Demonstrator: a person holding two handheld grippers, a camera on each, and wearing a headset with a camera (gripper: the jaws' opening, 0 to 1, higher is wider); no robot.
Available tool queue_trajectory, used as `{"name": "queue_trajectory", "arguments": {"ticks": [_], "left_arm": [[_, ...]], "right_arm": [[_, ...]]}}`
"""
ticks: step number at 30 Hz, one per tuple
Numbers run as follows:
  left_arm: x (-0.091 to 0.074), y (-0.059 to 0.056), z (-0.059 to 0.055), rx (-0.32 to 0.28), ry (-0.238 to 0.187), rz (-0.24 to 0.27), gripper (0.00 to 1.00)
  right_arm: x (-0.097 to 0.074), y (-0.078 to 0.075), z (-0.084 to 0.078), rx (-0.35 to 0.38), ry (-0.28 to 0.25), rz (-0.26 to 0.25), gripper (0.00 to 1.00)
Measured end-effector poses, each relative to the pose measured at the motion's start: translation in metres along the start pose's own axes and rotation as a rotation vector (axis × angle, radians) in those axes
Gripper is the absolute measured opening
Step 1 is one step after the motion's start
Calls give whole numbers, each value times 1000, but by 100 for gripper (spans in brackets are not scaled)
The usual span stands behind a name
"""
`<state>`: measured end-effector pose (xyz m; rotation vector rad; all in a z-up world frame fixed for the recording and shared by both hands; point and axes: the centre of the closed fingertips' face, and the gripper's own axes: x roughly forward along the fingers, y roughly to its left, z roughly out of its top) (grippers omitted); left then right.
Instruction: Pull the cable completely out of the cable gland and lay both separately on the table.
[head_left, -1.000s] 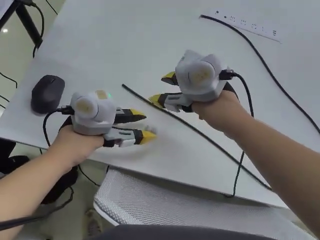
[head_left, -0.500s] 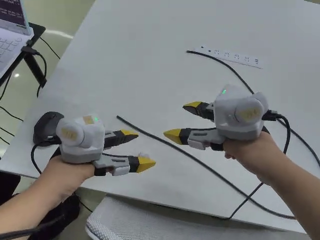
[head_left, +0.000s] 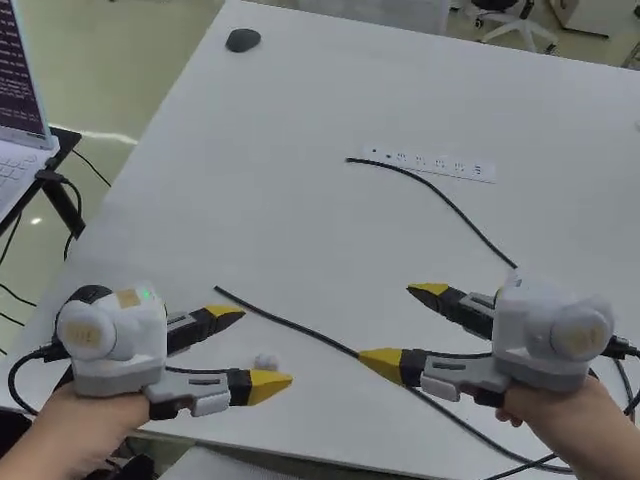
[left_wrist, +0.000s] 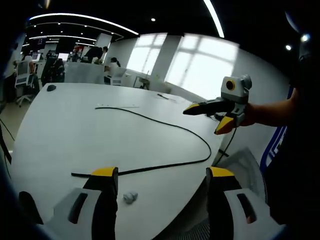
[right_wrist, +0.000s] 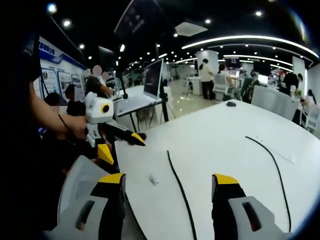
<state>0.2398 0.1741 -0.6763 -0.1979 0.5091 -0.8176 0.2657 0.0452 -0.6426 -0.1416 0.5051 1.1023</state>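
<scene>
Nearest to us, the left hand-held gripper (head_left: 262, 346) sits in a fist on the near side of the cable (head_left: 300, 327). Its jaws are spread apart and holding nothing, with the yellow tips aimed toward the right one. The right hand-held gripper (head_left: 387, 322) hangs over the cable further along, aimed back the other way, jaws also wide apart and empty. Both are chunky pale grey plastic with black jaws.

The cable gland (head_left: 265, 360) is a tiny whitish nub lying on the white bench (head_left: 300, 180), just beside the cable on its near side and apart from it. It's too small for us to tell which way it points. The cable is thin, black and smooth. Its free end is by the left tips, and its long axis runs diagonally off to the right.

The cable's far stretch reaches a flat white power strip (head_left: 430, 165), and well beyond that there's a dark rounded mouse (head_left: 243, 40).
</scene>
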Motion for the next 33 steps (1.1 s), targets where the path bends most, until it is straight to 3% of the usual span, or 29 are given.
{"name": "queue_trajectory", "arguments": {"ticks": [5, 12, 20, 26, 33], "left_arm": [[-7, -1, -3, 8, 11, 19, 78], [-13, -7, -17, 54, 84, 21, 83], [-17, -7, -30, 70, 144, 29, 88], [-17, -8, -34, 62, 172, 25, 91], [-19, -8, -36, 46, 180, 31, 96]], "right_arm": [[-22, -1, -19, 38, -12, -21, 80], [-46, 1, -57, 98, 18, -50, 86], [-60, 0, -99, 108, 126, -72, 93], [-65, -4, -105, 116, 153, -67, 97], [-66, -3, -103, 137, 148, -53, 99]]}}
